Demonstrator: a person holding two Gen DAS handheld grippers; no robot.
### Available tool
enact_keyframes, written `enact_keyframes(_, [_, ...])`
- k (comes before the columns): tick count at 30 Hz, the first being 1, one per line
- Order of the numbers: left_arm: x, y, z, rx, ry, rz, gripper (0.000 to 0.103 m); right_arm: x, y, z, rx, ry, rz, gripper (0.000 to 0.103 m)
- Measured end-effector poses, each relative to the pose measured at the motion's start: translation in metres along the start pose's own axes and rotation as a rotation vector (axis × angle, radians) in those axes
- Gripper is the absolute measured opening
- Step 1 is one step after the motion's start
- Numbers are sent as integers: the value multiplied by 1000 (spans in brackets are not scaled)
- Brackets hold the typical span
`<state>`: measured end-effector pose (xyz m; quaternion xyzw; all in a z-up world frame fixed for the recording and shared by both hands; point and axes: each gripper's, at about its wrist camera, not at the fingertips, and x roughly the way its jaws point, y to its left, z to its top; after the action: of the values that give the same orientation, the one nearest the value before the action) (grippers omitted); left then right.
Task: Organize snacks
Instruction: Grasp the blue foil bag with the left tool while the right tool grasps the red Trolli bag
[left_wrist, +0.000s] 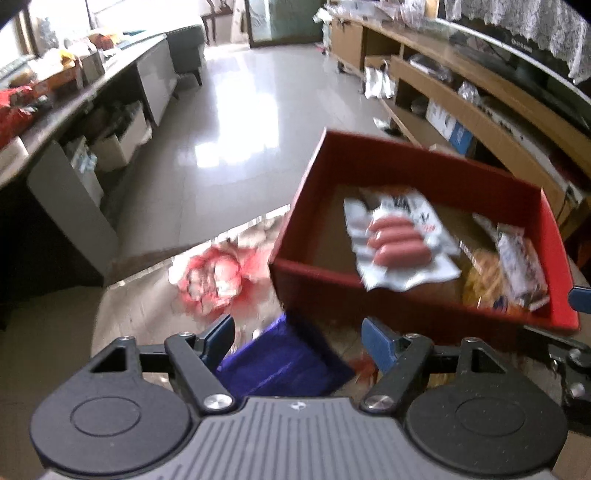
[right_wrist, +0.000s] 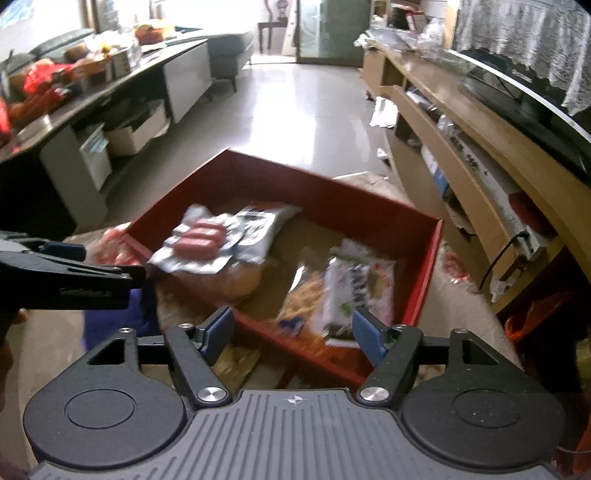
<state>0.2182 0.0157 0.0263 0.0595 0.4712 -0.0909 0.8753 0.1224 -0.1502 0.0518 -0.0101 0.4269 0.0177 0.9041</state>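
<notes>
A red box (left_wrist: 402, 162) (right_wrist: 354, 206) stands on a pale table and holds a sausage pack (left_wrist: 400, 243) (right_wrist: 199, 242), a white snack bag (right_wrist: 258, 225), an orange snack bag (right_wrist: 303, 295) (left_wrist: 484, 280) and a white and green packet (right_wrist: 354, 291) (left_wrist: 521, 266). My left gripper (left_wrist: 301, 332) is open above a purple packet (left_wrist: 284, 365) lying on the table near the box's corner. A red-and-white packet (left_wrist: 210, 277) lies left of the box. My right gripper (right_wrist: 293, 328) is open and empty over the box's near wall. The left gripper also shows in the right wrist view (right_wrist: 70, 273).
A long dark counter (right_wrist: 92, 92) with snacks runs along the left. A wooden shelf unit (right_wrist: 461, 122) with a television runs along the right. Shiny tiled floor (left_wrist: 229, 122) lies between them. Red wrappers (right_wrist: 454, 266) lie on the table right of the box.
</notes>
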Motion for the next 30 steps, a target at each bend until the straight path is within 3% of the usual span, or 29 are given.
enact_keyframes(8, [31,17,-4,99,75,-79,81,-4,27,-17,-17,50,68,78])
enact_keyframes(14, [54,27,0,79,149,-175,83,2,35,-25,-26,87,84,78])
enact_keyframes(20, [51,16,-21,172,154,-153,86,2,28,-33,-2,108,65,79])
enact_keyframes(25, [35,0,-52,232,195,-179,86,-5,22,-40,16,113,67,79])
enact_keyframes(28, [23,-5,-64,230,182,-159,86,-14,21,-46,21,108,74,79])
enact_keyframes(30, [16,-3,-61,174,161,-153,86,-20,19,-49,21,102,79,81])
